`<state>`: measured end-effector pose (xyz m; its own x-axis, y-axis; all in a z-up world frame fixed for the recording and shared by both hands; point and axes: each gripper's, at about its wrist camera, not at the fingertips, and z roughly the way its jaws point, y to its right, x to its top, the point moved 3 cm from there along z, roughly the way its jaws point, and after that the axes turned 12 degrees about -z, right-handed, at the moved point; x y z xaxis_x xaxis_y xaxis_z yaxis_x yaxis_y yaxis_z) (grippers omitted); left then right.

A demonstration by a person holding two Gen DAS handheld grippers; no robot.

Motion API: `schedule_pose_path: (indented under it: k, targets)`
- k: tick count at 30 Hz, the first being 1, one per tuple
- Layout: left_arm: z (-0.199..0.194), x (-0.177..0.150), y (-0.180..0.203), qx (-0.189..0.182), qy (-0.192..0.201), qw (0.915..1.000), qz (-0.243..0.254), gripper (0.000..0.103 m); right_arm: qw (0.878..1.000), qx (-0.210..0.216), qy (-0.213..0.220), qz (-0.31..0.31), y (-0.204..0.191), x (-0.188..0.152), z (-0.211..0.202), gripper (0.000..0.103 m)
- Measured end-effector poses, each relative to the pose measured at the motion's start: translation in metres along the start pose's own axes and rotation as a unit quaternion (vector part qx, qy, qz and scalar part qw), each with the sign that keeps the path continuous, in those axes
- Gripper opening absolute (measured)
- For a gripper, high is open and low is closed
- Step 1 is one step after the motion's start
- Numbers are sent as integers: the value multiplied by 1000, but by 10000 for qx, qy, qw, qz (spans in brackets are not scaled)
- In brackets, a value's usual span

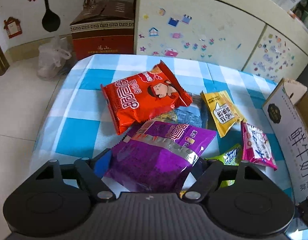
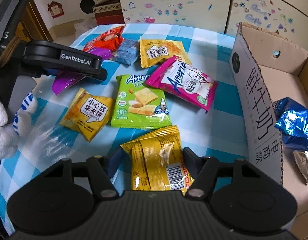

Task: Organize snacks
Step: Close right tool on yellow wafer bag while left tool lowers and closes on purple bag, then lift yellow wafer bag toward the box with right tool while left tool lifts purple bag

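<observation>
In the left wrist view, the left claw (image 1: 152, 160) clamps the purple packet (image 1: 159, 152) lying on the counter (image 1: 78, 108); the slick foil could slip out on lifting. In the right wrist view, the right claw (image 2: 148, 158) grips the yellow packet (image 2: 159, 160) beside the cardboard box (image 2: 253, 92); a corner hold may let it twist free.

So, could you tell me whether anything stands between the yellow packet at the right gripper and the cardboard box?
Nothing visible lies between them. The yellow packet sits between the right gripper's fingers, and only bare checked tablecloth separates it from the cardboard box, though the box's upright side wall must be cleared.
</observation>
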<state>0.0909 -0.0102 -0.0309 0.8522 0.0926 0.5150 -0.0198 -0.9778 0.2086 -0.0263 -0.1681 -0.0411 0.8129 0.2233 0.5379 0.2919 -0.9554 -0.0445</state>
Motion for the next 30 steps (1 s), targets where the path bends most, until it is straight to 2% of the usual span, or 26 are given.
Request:
schedule_pose_path:
  k: [9,16,22,30]
  targets:
    - [-14,4,-6,-43,28,9997,-252,82,9999,43,143,26,1,6,-8,66]
    - [-25,3,-6,-34,73,9997,-232,82,9997,51,243,48,2,10,-14,66]
    - [-31,-4,-3,-2,-24,10000,1,82,9995,47,312,85,5,13,-18,66]
    - [-55,1,0,-66,198,9998,-29,82,9991,46,409,77,4,16,-25,66]
